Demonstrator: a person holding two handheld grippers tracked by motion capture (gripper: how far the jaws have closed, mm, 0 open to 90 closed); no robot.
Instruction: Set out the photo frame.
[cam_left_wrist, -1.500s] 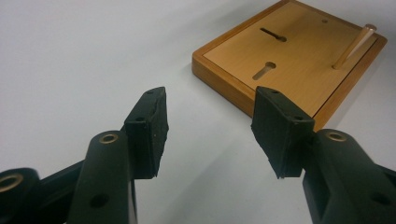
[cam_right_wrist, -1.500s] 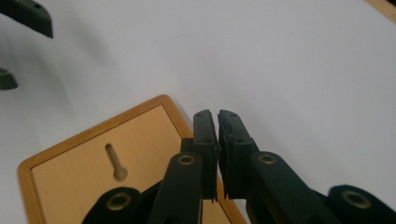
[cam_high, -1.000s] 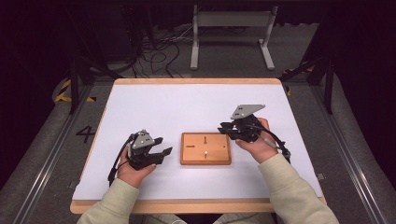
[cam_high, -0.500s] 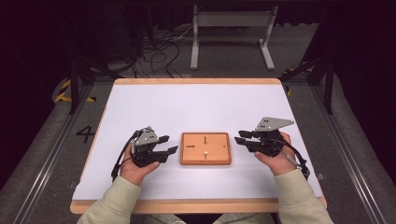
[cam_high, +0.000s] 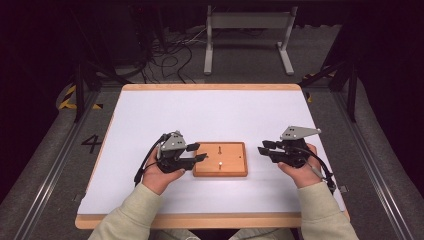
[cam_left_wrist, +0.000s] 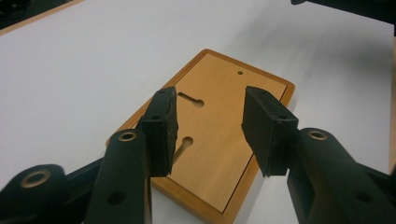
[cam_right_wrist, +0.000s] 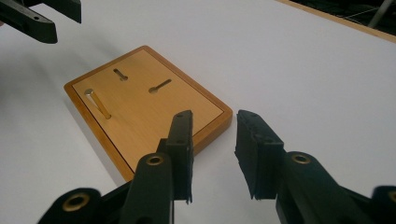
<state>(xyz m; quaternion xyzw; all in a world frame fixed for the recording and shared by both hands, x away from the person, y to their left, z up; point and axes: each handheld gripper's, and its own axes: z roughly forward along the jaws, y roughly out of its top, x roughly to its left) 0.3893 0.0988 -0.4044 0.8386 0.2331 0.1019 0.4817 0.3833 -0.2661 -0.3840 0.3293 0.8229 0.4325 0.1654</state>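
Note:
A small wooden board with two keyhole slots and a brass peg lies flat on the white table top. My left gripper reaches over the board's left edge. In the left gripper view its jaws stand apart above the board and hold nothing; they have just been closing. My right gripper sits just right of the board, pointing at it. Its jaws are apart and empty, a little wider than a second ago, beside the board's near corner.
The table's wooden rim runs along the far side. Behind it on the floor lie cables and a grey metal stand. Bare white surface stretches beyond the board and to both sides of the hands.
My right gripper has swung from the board's far right corner out to the right and nearer the person. My left gripper has moved right, onto the board's left edge.

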